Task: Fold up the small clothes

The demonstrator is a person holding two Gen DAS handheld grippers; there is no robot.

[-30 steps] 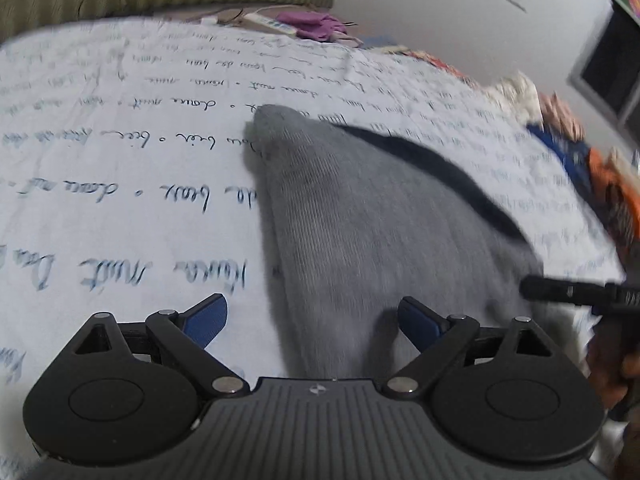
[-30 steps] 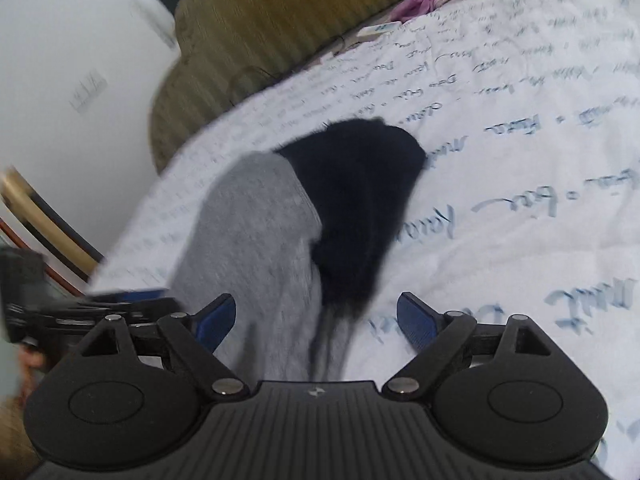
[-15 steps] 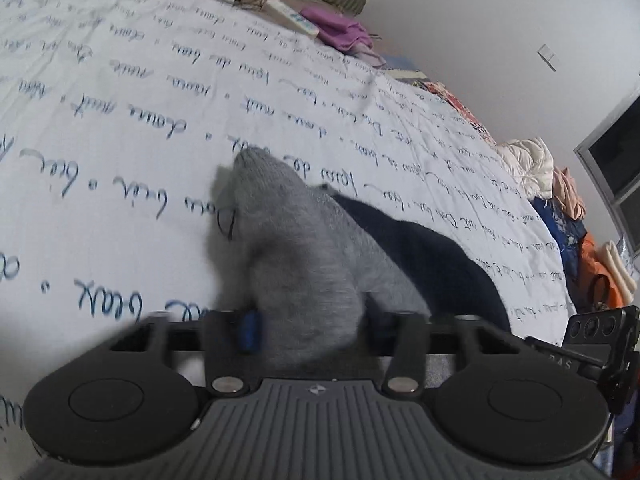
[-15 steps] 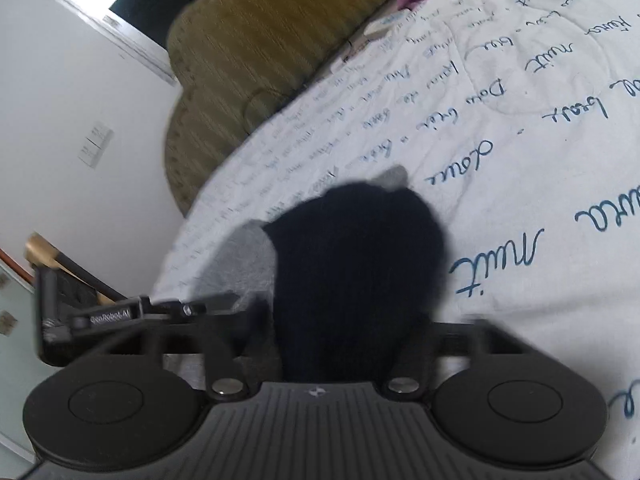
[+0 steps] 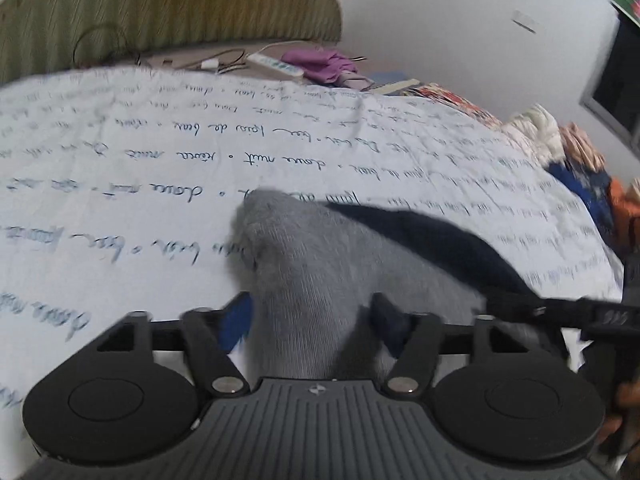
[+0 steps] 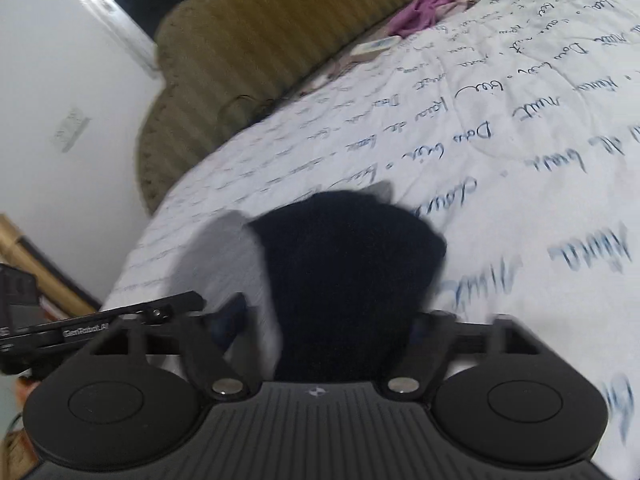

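A grey sock (image 5: pixel 320 276) lies partly over a dark navy sock (image 5: pixel 432 236) on the white bedspread with blue script (image 5: pixel 120 184). My left gripper (image 5: pixel 312 320) is shut on the near end of the grey sock, whose toe points away. In the right wrist view my right gripper (image 6: pixel 332 328) is shut on the near end of the dark navy sock (image 6: pixel 344 264), with the grey sock (image 6: pixel 228 256) beside it on the left. The two grippers are close together; the right one shows in the left view (image 5: pixel 560 308).
An olive striped headboard (image 5: pixel 160 12) stands at the far end. A power strip (image 5: pixel 276 65) and a purple cloth (image 5: pixel 320 66) lie at its foot. A pile of clothes (image 5: pixel 580 168) sits at the bed's right edge. A white wall (image 6: pixel 60 100) stands on the left.
Both grippers went from open to shut, the left on the grey sock and the right on the dark navy sock. Both views have since shifted and are blurred with motion.
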